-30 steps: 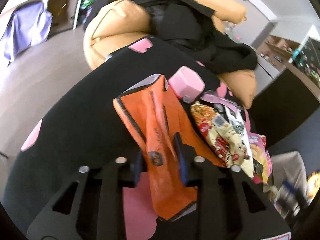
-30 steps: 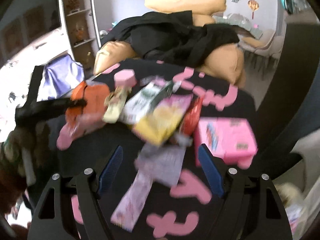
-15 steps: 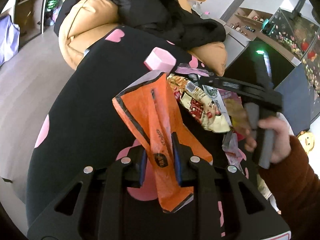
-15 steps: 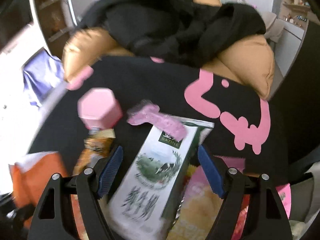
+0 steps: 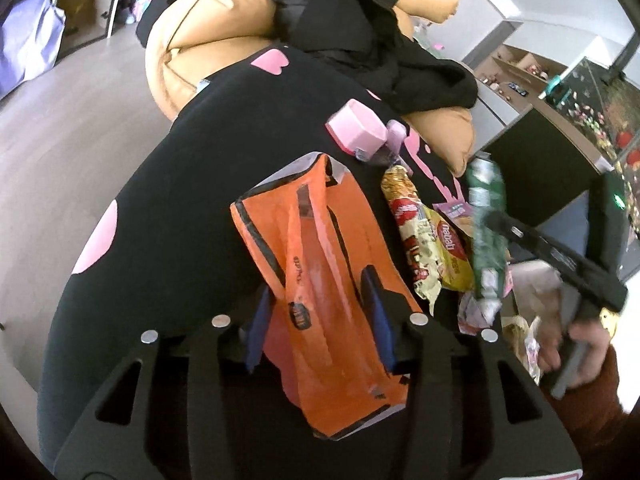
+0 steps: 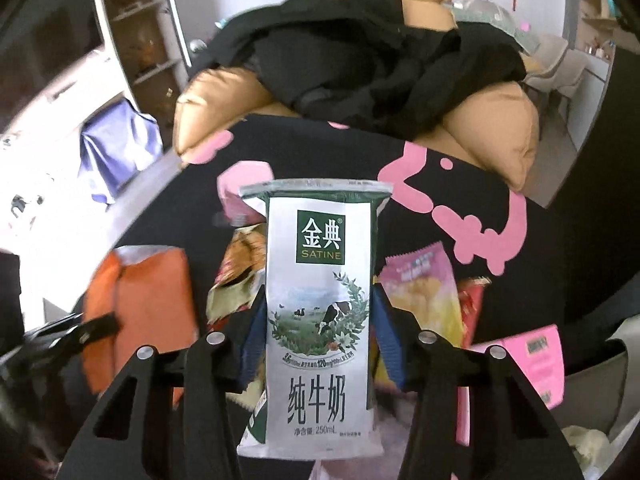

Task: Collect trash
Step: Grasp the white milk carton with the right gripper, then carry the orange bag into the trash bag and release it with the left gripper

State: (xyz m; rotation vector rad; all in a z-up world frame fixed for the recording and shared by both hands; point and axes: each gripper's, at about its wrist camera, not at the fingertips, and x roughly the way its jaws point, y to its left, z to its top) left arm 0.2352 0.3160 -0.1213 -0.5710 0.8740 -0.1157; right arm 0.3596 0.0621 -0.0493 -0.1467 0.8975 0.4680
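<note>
My left gripper [image 5: 316, 312] is shut on an orange snack bag [image 5: 320, 264] and holds it over the black cloth with pink shapes [image 5: 168, 168]. My right gripper [image 6: 318, 332] is shut on a white and green Satine milk carton [image 6: 320, 304], lifted upright above the pile. The carton also shows in the left wrist view [image 5: 486, 232], with the right gripper and hand at the right. The orange bag shows in the right wrist view [image 6: 140, 312] at the left. Loose wrappers lie between: a Nabati pack [image 5: 432, 240], a pink and yellow packet [image 6: 420, 292].
A pink hexagonal box [image 5: 356, 130] lies at the far side of the pile. A pink carton [image 6: 532, 364] lies at the right. Tan cushions [image 5: 208, 40] with black clothing [image 6: 380, 60] sit behind. A bin rim [image 6: 600, 392] shows at the lower right.
My right gripper moved in over the pile, closed on the milk carton and lifted it. My left gripper kept hold of the orange bag and shifted a little.
</note>
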